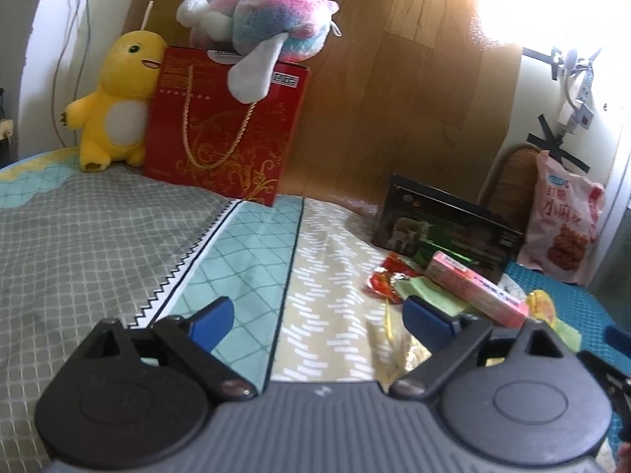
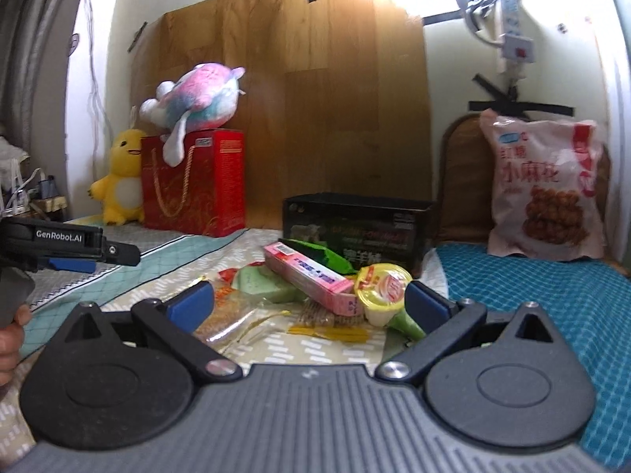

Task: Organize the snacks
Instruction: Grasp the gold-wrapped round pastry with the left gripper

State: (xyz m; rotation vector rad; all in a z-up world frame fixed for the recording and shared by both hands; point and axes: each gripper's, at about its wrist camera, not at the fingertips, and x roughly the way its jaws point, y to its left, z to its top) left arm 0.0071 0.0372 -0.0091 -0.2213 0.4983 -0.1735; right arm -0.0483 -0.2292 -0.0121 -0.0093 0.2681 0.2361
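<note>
Snacks (image 2: 311, 287) lie heaped at twelve o'clock of the right gripper (image 2: 309, 305), jaws wide, empty; left gripper (image 1: 317, 317) likewise wide. Risk: closing may catch several wrappers, toppling the cup (image 2: 384, 289).

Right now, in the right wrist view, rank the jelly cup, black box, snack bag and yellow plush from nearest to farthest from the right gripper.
1. Jelly cup: just ahead of the right gripper, by its right finger.
2. Black box: behind the snack pile, centre.
3. Snack bag: far right, against the wall.
4. Yellow plush: far left, at the wall.
</note>
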